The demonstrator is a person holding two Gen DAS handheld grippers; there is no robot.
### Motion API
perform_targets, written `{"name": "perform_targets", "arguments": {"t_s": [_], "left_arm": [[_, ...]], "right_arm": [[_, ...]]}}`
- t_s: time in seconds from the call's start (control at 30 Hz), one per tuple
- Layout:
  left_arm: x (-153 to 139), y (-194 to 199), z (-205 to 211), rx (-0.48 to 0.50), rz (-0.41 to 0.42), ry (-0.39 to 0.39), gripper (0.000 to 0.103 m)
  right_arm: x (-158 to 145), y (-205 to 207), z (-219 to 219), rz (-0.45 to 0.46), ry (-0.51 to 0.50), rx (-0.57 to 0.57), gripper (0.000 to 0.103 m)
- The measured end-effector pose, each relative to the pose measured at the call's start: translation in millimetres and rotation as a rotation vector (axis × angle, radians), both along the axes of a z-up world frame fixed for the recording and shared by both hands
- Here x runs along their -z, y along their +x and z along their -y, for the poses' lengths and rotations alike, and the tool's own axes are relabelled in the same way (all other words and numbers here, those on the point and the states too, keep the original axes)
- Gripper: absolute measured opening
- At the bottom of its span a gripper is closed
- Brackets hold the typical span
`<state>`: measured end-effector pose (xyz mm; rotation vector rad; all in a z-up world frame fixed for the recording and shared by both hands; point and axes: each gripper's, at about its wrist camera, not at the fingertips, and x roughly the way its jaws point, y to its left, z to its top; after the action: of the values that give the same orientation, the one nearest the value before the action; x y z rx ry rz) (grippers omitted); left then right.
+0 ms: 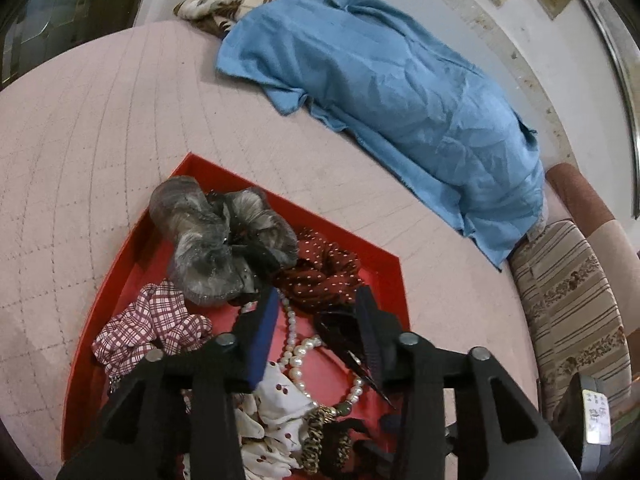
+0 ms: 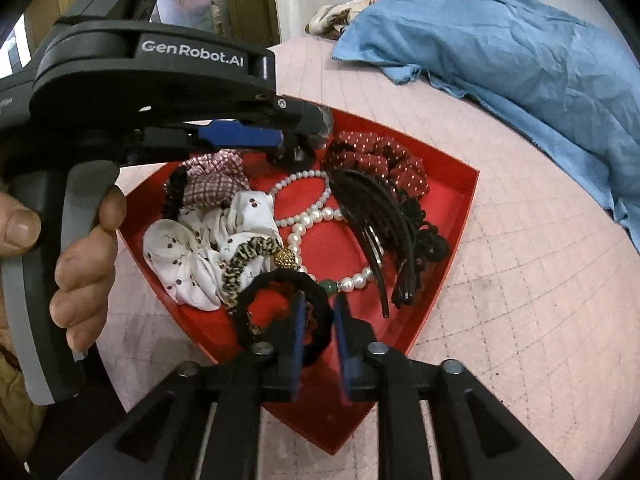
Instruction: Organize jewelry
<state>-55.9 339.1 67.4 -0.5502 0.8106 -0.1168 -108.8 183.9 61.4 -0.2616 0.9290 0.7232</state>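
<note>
A red tray (image 1: 384, 252) (image 2: 448, 216) on the pink bed holds a pearl necklace (image 1: 298, 354) (image 2: 308, 216), a grey scrunchie (image 1: 208, 240), a dark red dotted scrunchie (image 1: 320, 276) (image 2: 380, 160), a plaid scrunchie (image 1: 152, 324) (image 2: 216, 178), a white cherry-print scrunchie (image 2: 192, 256), a leopard hair tie (image 2: 248, 260) and a black claw clip (image 2: 380, 224). My left gripper (image 1: 318, 300) (image 2: 280, 140) is open above the tray, over the pearls. My right gripper (image 2: 318, 308) has its fingers close on either side of a black hair tie (image 2: 280, 312); contact is unclear.
A blue cloth (image 1: 400, 92) (image 2: 520, 52) lies on the pink quilted bed (image 1: 100, 120) behind the tray, over a patterned cloth (image 1: 224, 4). A striped cushion (image 1: 572, 312) sits at the right. A hand (image 2: 80, 272) grips the left gripper's handle.
</note>
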Motion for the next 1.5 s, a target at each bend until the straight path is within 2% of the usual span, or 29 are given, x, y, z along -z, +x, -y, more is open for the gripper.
{"name": "perform_targets", "arguments": {"t_s": [0.03,0.1,0.27,0.43,0.57,0.77,0.83,0.9,1.27,1.5], "left_arm": [[-2,-2,1,0.0,0.009,0.004,0.044],[-5,-5,3,0.002,0.022,0.012,0.045],[-14,-15,8,0.004,0.063,0.032,0.058],[-26,-26,9,-0.037,0.106,0.098,0.069],[-35,-36,10,-0.131,0.131,0.236,0.075],[-49,-50,23,-0.252,0.182,0.452,0.091],[-53,-57,29,-0.296,0.195,0.52,0.092],[-55,-61,33,-0.317,0.199,0.554,0.095],[-55,-66,46,-0.348,0.189,0.645,0.097],[-61,-76,54,-0.391,0.242,0.699,0.101]], "right_arm": [[-3,-2,1,0.015,0.003,0.0,0.038],[-10,-7,3,0.04,0.007,-0.001,0.041],[-19,-19,9,0.074,0.014,0.001,0.043],[-19,-26,21,0.083,0.013,0.028,0.05],[-19,-24,37,0.072,0.025,0.085,0.057],[-24,-25,60,0.075,0.046,0.175,0.066],[-25,-26,66,0.072,0.053,0.195,0.068],[-25,-26,72,0.069,0.058,0.207,0.069],[-23,-29,92,0.059,0.069,0.259,0.073],[-21,-29,94,0.06,0.064,0.269,0.074]]}}
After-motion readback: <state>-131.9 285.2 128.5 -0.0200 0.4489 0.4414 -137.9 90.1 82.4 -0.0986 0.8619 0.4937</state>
